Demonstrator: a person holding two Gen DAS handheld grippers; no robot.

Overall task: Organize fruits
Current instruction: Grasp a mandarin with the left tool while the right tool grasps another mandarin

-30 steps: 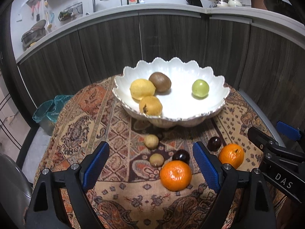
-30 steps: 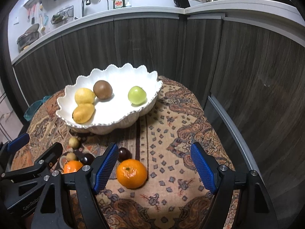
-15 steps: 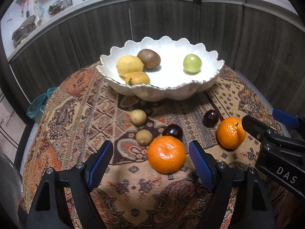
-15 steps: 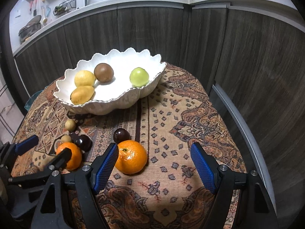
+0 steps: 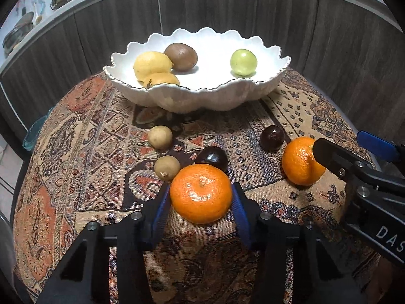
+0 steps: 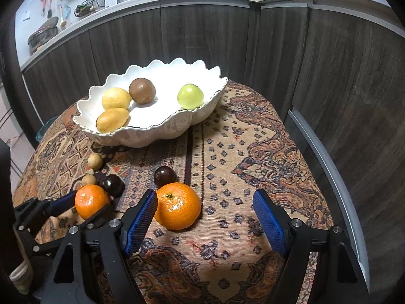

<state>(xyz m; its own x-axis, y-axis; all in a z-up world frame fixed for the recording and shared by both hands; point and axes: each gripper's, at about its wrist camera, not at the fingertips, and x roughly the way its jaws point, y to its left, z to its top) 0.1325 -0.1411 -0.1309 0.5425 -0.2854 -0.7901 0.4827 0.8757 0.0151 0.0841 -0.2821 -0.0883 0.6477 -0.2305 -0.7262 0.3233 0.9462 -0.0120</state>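
My left gripper point(image 5: 201, 202) is shut on an orange point(image 5: 201, 193) that rests on the patterned cloth; it also shows in the right wrist view point(image 6: 91, 204). My right gripper point(image 6: 205, 217) is open, with a second orange point(image 6: 178, 206) just inside its left finger; this orange shows in the left wrist view point(image 5: 301, 160) too. A white scalloped bowl point(image 5: 215, 96) stands behind, holding a lemon point(image 5: 152, 64), a yellow fruit point(image 5: 162, 79), a kiwi point(image 5: 181, 56) and a green fruit point(image 5: 243, 62).
Two dark plums point(image 5: 212, 157) point(image 5: 272, 138) and two small tan fruits point(image 5: 160, 137) point(image 5: 167, 168) lie on the cloth between the bowl and the oranges. Dark cabinets point(image 6: 329, 76) stand close behind and to the right of the round table.
Both grippers moved forward and down toward the oranges. The left gripper closed around its orange. The right gripper stayed open and came alongside the other orange.
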